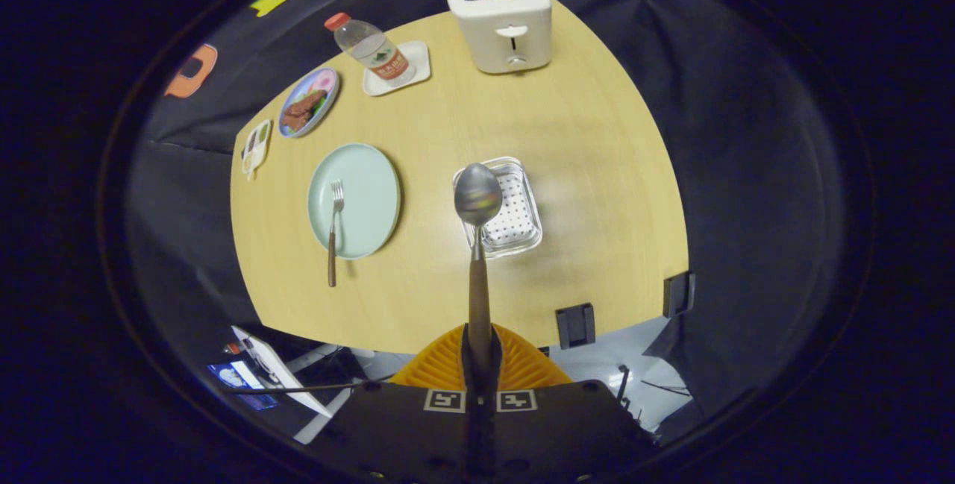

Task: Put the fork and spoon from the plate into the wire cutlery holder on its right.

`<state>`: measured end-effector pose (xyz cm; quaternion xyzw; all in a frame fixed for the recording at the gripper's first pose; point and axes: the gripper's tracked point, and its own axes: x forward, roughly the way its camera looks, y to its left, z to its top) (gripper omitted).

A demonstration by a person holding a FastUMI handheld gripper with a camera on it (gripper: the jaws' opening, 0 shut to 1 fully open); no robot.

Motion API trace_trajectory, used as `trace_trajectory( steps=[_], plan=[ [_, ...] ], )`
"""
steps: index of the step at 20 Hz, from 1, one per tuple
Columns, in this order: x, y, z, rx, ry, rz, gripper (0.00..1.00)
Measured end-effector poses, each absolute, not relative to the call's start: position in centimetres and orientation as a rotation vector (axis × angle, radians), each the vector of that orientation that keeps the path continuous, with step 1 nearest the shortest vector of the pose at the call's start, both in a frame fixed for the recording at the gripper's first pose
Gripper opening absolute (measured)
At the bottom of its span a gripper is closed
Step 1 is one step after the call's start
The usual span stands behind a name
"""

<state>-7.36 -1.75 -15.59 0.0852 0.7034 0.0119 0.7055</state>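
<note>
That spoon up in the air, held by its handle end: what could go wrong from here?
The hand-held gripper pinches the spoon only at its handle's end, so it might swing or slip. Its bowl hangs over the wire cutlery holder's near edge; released here, it could land on the table. The fork remains on the plate.

The hand-held gripper (479, 365) clamps the wooden handle of the spoon (477, 204), bowl pointing ahead over the wire cutlery holder (511, 208). The fork (333, 234) lies on the pale-green plate (365, 197), ahead-left.
</note>
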Motion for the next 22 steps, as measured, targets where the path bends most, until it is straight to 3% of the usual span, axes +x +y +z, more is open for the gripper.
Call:
trace_trajectory(
  steps=[9, 10, 12, 18, 22],
  plan=[
    [-6.3, -1.6, -17.6, 0.308, 1.643, -0.01, 0.07],
    [-5.9, -1.4, -17.7, 0.322, 1.638, -0.009, 0.14],
    [-5.5, -0.9, -17.4, 0.349, 1.628, 0.006, 0.19],
    [-3.0, -0.2, -16.4, 0.253, 1.464, 0.033, 0.81],
    [-1.9, 2.3, -15.4, 0.205, 1.359, 0.071, 0.83]
  ],
)
